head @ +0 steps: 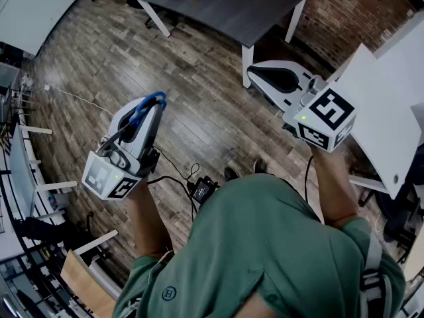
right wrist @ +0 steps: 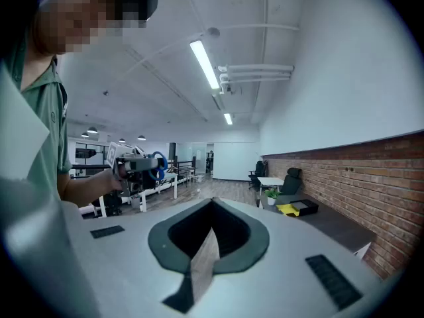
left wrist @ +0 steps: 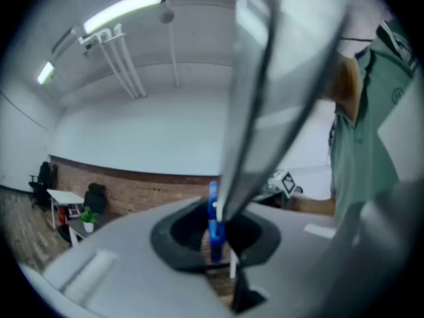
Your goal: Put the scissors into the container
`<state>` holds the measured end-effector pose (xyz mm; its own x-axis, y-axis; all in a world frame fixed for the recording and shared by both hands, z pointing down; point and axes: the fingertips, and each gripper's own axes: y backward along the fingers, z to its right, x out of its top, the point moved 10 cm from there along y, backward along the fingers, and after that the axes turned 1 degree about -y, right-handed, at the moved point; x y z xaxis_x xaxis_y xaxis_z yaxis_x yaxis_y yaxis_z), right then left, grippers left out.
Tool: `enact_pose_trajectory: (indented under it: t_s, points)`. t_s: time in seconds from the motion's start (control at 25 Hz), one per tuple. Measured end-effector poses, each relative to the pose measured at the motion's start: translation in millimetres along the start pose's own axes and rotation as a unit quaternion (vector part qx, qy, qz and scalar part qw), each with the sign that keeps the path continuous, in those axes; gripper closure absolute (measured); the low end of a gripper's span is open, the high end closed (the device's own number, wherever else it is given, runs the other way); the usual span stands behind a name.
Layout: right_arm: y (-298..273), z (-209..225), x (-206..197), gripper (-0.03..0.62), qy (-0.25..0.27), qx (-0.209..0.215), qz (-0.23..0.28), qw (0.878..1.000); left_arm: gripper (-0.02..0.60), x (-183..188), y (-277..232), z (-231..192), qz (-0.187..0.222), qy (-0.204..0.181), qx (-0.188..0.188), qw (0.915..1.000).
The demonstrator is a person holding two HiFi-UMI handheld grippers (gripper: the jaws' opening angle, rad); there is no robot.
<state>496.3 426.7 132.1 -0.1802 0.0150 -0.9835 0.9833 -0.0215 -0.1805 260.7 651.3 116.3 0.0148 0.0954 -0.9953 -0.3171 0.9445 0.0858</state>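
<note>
Wooden flooring [head: 192,91] runs from the person's feet to a dark table [head: 232,8], which stands near a brick wall [head: 351,12]. Both tools are held level over the floor on the near side of that table, and both are aimed broadly toward it. The left gripper [head: 154,114] lies farther from the table, off its left end. Its jaws are drawn nearly together and clamped on the scissors [head: 148,101], with only a thin gap left between the pads. The grip sits at the handle end. The blue handle loops [left wrist: 212,217] stand just past the jaw tips on the table side, and the grey blades [left wrist: 265,91] slant back over the tool's body toward the holder's hand. The long axis therefore follows the gripper's own length, handles toward the table and points away from it. The right gripper [head: 262,78] is closer to the table, just short of its right-hand legs. Its jaws are brought together with nothing between them, and only a sliver of floor shows through.
</note>
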Motion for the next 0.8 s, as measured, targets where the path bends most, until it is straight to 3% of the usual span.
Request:
enact_pose_trajectory:
  t_s: [0.8]
  points:
    - [-35.8,2.6,-4.8,0.586,-0.022,-0.007,0.003,1.0,0.541,-16.9,-3.4,-37.2,0.001,0.014,-0.021,0.9997]
